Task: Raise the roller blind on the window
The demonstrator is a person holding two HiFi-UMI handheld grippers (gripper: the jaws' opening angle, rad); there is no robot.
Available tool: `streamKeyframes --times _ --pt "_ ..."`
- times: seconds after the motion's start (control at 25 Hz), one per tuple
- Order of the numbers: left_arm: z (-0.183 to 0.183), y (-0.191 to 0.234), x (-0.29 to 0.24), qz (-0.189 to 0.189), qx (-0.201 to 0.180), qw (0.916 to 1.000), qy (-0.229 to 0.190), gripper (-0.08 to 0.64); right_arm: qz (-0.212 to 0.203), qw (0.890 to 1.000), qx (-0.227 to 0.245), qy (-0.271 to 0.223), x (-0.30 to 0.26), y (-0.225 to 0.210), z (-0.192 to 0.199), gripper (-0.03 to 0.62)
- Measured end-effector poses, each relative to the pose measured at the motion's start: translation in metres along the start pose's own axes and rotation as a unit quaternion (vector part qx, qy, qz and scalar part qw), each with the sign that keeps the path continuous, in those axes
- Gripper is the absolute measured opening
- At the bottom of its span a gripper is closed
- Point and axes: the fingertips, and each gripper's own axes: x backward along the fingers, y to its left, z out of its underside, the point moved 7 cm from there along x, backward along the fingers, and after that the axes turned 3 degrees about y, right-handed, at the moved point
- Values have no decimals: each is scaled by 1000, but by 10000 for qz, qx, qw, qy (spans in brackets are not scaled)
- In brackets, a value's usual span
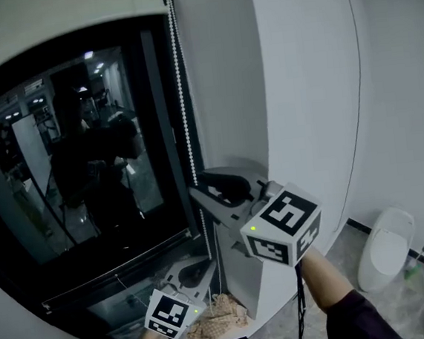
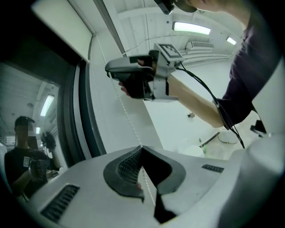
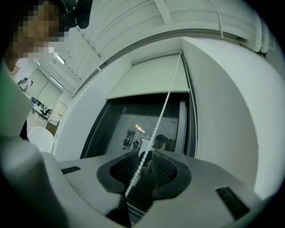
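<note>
Clamping bead chain (image 2: 129,120) with left claw (image 2: 141,149); right claw (image 3: 144,153) straddling it, parted; roller blind (image 3: 151,82) overhead hanging part-raised, more lifting remaining.

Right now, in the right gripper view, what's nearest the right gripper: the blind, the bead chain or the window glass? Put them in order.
1. The bead chain, passing through the open right gripper.
2. The window glass, straight ahead behind it.
3. The blind, high at the top.
</note>
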Motion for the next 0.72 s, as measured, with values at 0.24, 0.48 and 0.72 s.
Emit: streamKeyframes --times 0.24,0.48,0.72 --pt "40 -15 -5 163 90 9990 400 11 57 9980 557 288 -8 6 8 49" --pt "66 -20 -1 207 424 9959 773 12 430 9891 1324 488 -7 30 41 11" --pt "23 10 23 117 990 9950 -55 14 414 9852 1463 793 -2 45 73 11"
